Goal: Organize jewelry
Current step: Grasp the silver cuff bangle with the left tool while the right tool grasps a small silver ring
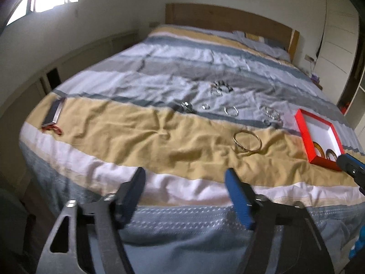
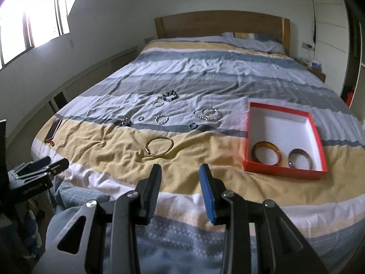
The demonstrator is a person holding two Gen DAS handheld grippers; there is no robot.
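Observation:
A red box (image 2: pixel 318 141) with a white inside lies on the bed at the right; it also shows in the left wrist view (image 1: pixel 303 132). In it lie an amber bangle (image 2: pixel 267 153) and a grey bangle (image 2: pixel 299 158). A thin gold bangle (image 2: pixel 159 146) (image 1: pixel 247 142) lies on the yellow stripe. Beyond it lie several silver bracelets and rings (image 2: pixel 207 114) (image 1: pixel 231 110) and a dark beaded bracelet (image 2: pixel 170 96). My left gripper (image 1: pixel 185 175) is open and empty at the bed's foot edge. My right gripper (image 2: pixel 180 171) is open and empty, short of the gold bangle.
A phone (image 2: pixel 53 130) with a red strap lies at the bed's left edge, also in the left wrist view (image 1: pixel 54 114). A wooden headboard (image 2: pixel 219 22) and pillows are at the far end. A window is on the left, cupboards on the right.

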